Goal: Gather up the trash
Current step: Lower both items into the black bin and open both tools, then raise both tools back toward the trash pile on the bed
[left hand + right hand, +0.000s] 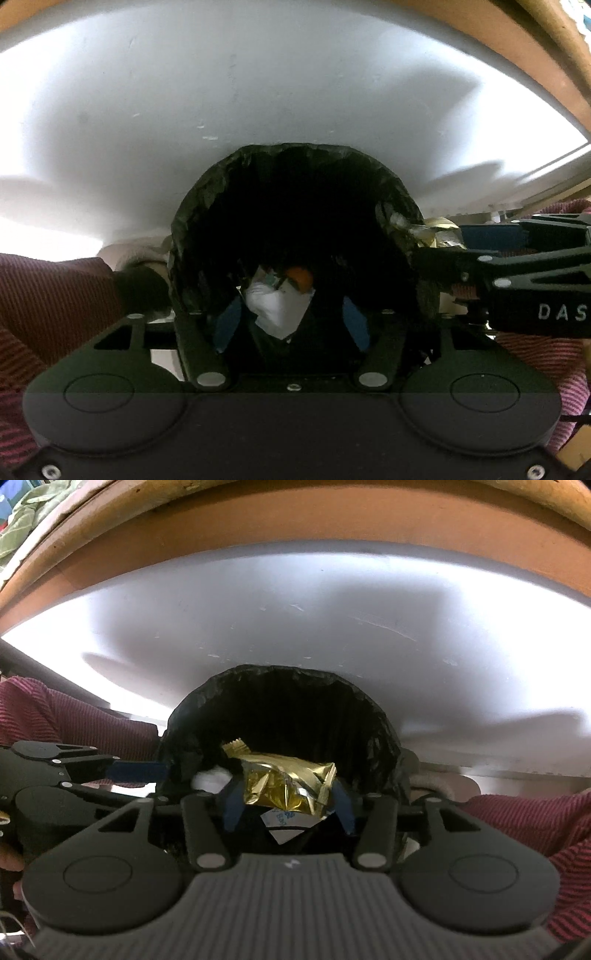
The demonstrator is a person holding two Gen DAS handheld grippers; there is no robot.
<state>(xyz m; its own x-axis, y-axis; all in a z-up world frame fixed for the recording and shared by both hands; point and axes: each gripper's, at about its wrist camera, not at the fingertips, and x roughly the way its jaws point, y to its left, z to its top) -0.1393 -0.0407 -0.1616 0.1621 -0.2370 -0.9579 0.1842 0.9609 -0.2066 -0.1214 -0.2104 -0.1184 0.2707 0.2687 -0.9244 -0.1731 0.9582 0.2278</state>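
Over the bin: both grippers point down into a round bin [207, 206] lined with crinkled black plastic.
Left gripper [291, 321]: fingers spread, crumpled white paper [275, 306] below, untouched.
Right gripper [288, 806]: fingers spread around a shiny gold foil wrapper [284, 782]; contact unclear.
Around: white table [295, 609], ribbed maroon sleeves [48, 295].

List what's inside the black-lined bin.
In the black-lined bin: crumpled white paper, something orange, a gold foil wrapper and a white label. The rest is in darkness.
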